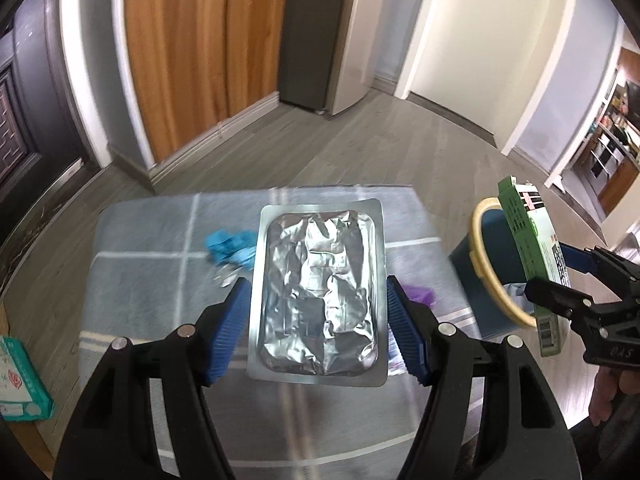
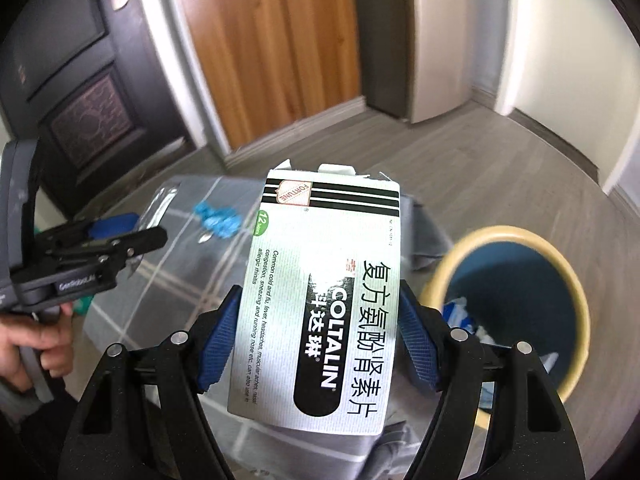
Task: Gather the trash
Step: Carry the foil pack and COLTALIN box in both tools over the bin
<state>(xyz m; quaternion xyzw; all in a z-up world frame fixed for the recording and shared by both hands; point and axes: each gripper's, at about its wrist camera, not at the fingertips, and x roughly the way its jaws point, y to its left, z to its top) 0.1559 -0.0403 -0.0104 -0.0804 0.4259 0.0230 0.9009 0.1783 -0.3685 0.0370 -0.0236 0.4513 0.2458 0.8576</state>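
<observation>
My left gripper (image 1: 318, 312) is shut on a silver foil blister pack (image 1: 318, 296) and holds it above the grey checked tablecloth (image 1: 152, 280). My right gripper (image 2: 320, 336) is shut on a white and green Coltalin medicine box (image 2: 320, 296), held up beside the blue bin with a yellow rim (image 2: 516, 292). In the left wrist view the box (image 1: 532, 240) stands at the bin's rim (image 1: 486, 264). Crumpled blue trash (image 1: 230, 242) lies on the cloth, also in the right wrist view (image 2: 218, 218). A purple scrap (image 1: 420, 296) lies by the right finger.
A green and white box (image 1: 22, 384) lies at the left on a wooden surface. The bin holds white and blue trash (image 2: 468, 320). Wooden closet doors (image 1: 188, 52) and a white door (image 1: 480, 24) stand beyond the grey floor.
</observation>
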